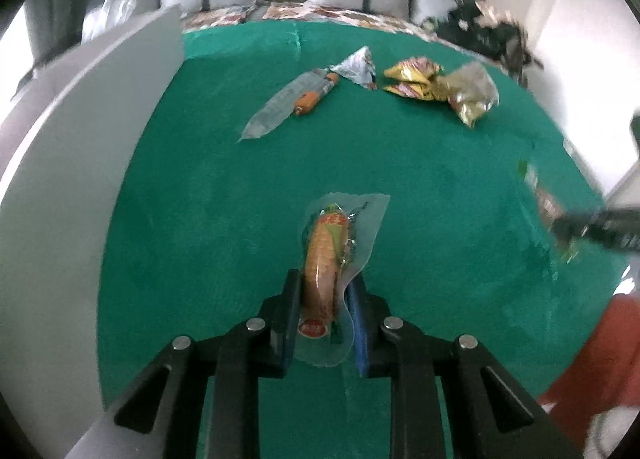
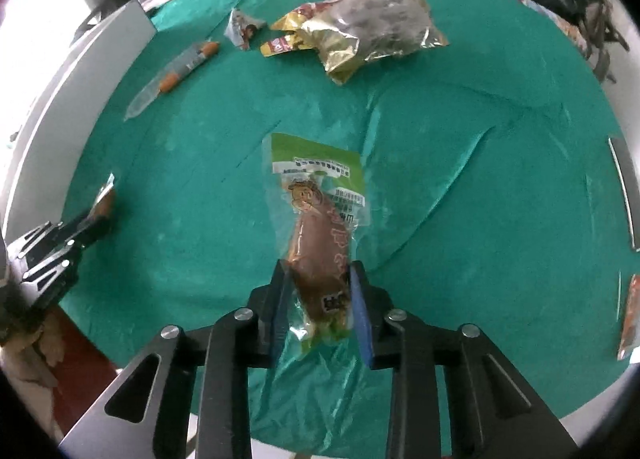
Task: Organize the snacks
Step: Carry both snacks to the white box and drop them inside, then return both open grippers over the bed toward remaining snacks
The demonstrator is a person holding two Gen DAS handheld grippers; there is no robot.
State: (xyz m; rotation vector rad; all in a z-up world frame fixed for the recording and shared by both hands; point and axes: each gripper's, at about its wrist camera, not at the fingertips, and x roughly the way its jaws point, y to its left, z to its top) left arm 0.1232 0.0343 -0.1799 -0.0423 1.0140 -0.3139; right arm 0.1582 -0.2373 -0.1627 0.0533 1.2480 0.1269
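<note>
My left gripper [image 1: 325, 285] is shut on an orange sausage in a clear wrapper [image 1: 326, 235], held just above the green cloth [image 1: 200, 219]. My right gripper [image 2: 318, 273] is shut on a brown snack in a clear pack with a green label [image 2: 320, 227], its pads pressing the lower end. In the right wrist view the left gripper [image 2: 86, 227] shows at the left edge with its pack [image 2: 105, 201]. In the left wrist view the right gripper [image 1: 592, 227] is a blur at the right edge.
Farther back on the cloth lie a long clear pack of orange sausages [image 1: 292, 101], a small silver triangular pack [image 1: 356, 67], a yellow pack [image 1: 412, 77] and a crumpled gold bag [image 2: 372, 25]. A grey board [image 1: 80, 139] stands left. Another pack [image 2: 630, 315] lies at the right edge.
</note>
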